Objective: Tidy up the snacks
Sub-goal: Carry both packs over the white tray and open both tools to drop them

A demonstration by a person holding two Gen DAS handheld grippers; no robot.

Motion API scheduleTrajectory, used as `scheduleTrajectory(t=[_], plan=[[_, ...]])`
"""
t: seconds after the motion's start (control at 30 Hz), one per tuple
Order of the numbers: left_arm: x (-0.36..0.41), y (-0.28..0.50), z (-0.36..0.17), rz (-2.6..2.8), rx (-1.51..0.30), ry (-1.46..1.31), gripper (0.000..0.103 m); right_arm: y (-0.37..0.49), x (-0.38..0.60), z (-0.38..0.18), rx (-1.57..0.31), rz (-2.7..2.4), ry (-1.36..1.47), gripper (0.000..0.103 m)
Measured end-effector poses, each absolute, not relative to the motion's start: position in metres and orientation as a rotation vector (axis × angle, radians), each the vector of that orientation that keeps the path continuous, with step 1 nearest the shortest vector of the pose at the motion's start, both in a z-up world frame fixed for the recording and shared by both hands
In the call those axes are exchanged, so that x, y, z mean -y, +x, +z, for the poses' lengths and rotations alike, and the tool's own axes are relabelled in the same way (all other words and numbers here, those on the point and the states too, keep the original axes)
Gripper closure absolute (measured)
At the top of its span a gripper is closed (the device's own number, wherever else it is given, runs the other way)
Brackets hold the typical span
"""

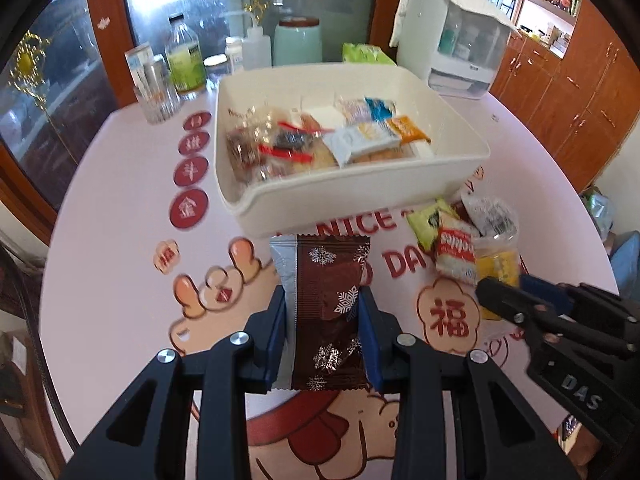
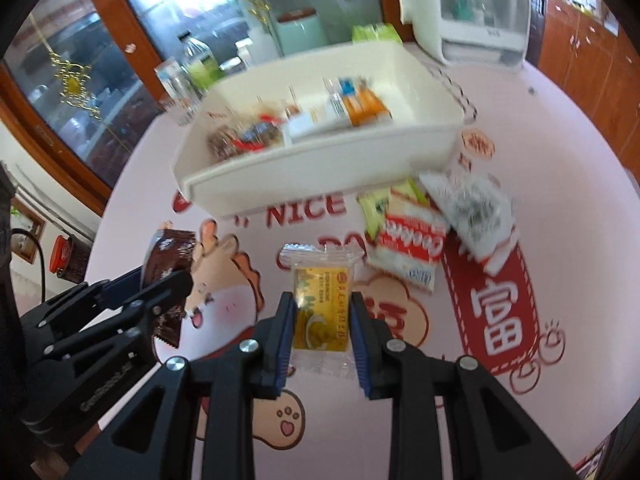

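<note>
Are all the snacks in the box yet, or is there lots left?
Not yet. Many snacks already lie in the white bin. The left gripper holds a brown snowflake packet, and the right gripper holds a yellow packet. Three more packets wait on the table beside the bin.
</note>
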State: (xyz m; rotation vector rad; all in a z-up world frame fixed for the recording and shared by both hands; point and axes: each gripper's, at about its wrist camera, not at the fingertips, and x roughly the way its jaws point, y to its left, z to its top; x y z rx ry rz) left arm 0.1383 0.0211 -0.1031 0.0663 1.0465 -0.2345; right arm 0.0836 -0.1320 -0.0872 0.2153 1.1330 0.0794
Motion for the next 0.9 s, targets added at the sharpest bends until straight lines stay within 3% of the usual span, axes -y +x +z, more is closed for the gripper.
scheduleTrajectory(t=[0.6,0.9], plan=[[-0.014,0.211,0.014,-0.161,-0.791,0.037,0.071,0.159,0.148,0.054,-0.777,0.124,0.131,0.076],[-0.005,0.246,0.046,-0.129,-0.729,0.041,0.071,0.2,0.153,0.089,-0.708,0.128,0.127,0.076]])
